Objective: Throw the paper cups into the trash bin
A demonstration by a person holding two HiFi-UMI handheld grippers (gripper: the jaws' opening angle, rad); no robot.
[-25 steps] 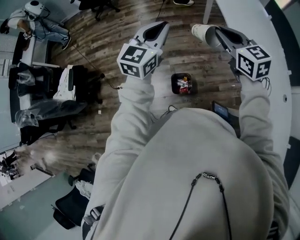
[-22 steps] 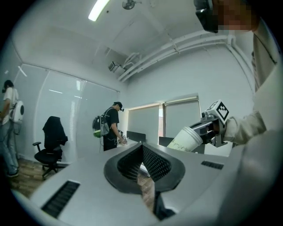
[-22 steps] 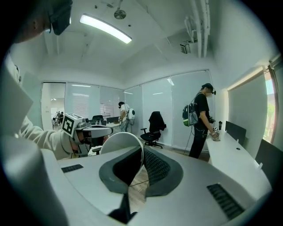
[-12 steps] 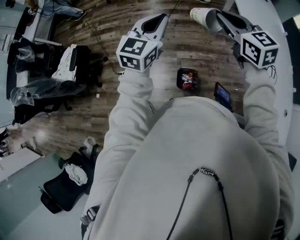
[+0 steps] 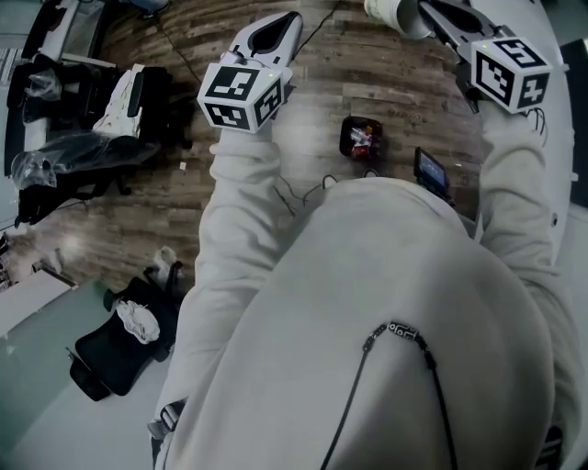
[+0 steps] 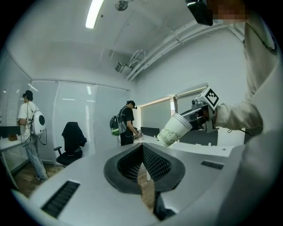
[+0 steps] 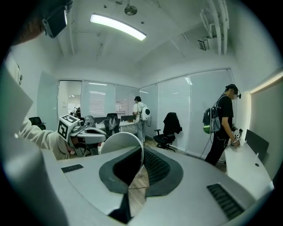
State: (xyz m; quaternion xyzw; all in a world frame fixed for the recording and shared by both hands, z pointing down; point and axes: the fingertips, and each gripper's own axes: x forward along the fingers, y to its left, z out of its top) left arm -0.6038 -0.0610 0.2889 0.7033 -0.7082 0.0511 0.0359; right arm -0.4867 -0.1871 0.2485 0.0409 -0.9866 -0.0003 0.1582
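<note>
- Head view: the right gripper (image 5: 434, 13) grips a white paper cup (image 5: 390, 11) by its wall, the cup lying sideways in the air. A small dark trash bin (image 5: 360, 139) with red scraps inside stands on the wooden plank floor (image 5: 404, 87), between the two arms and well apart from the cup. The left gripper (image 5: 281, 24) is raised and carries nothing.
- Left gripper view: the left gripper (image 6: 142, 148) has its jaws pressed together, empty. Beyond them the cup (image 6: 174, 129) hangs tilted from the right gripper (image 6: 197, 114).
- Right gripper view: the right gripper (image 7: 141, 152) is clamped on the cup's (image 7: 120, 143) wall.
</note>
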